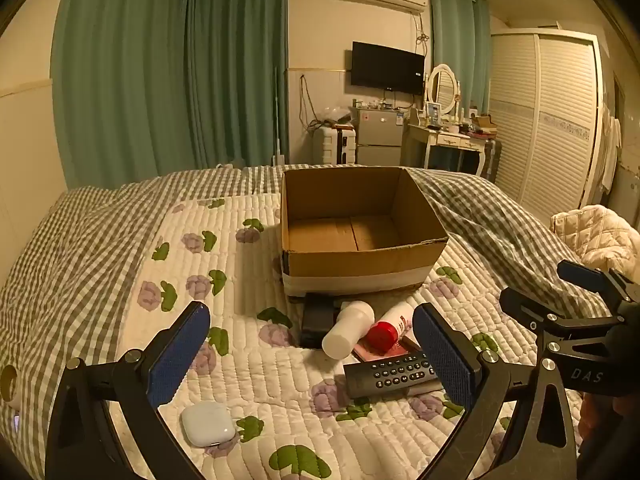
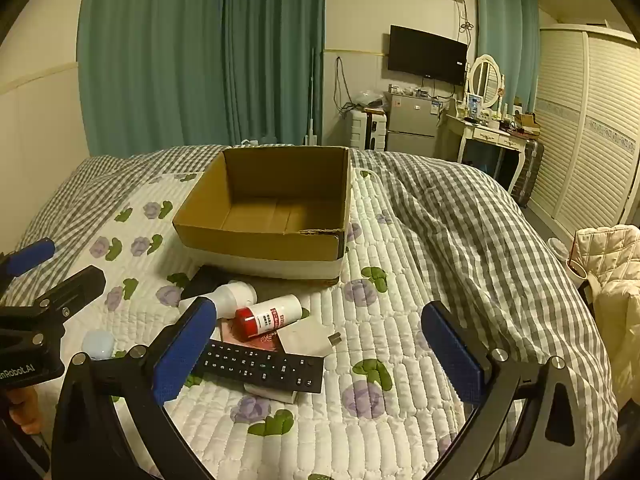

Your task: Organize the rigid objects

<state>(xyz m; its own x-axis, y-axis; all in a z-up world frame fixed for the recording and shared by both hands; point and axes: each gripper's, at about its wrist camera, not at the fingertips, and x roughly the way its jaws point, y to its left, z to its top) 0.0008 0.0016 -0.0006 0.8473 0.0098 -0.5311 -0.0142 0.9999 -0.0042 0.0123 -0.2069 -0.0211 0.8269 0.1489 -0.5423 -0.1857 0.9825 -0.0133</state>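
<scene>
An open, empty cardboard box [image 1: 360, 264] [image 2: 260, 244] stands on the flowered quilt. In front of it lie a white bottle [image 1: 348, 332] [image 2: 236, 296], a red-capped bottle [image 1: 390, 326] [image 2: 272, 316], a black remote [image 1: 392, 374] [image 2: 264, 366], a flat black item [image 1: 318, 320] [image 2: 208, 280], a pink card [image 2: 260, 340] and a white plug block [image 2: 308, 338]. A white earbud case [image 1: 208, 424] [image 2: 98, 344] lies apart to the left. My left gripper [image 1: 312, 312] [image 2: 64, 264] and right gripper [image 2: 318, 310] [image 1: 540, 284] hover open above the pile, holding nothing.
A grey checked duvet [image 2: 460, 220] is bunched along the far and right side of the bed. A cream quilted jacket [image 2: 608, 256] hangs beyond the bed's right edge. Green curtains, a wardrobe and a dressing table stand further back.
</scene>
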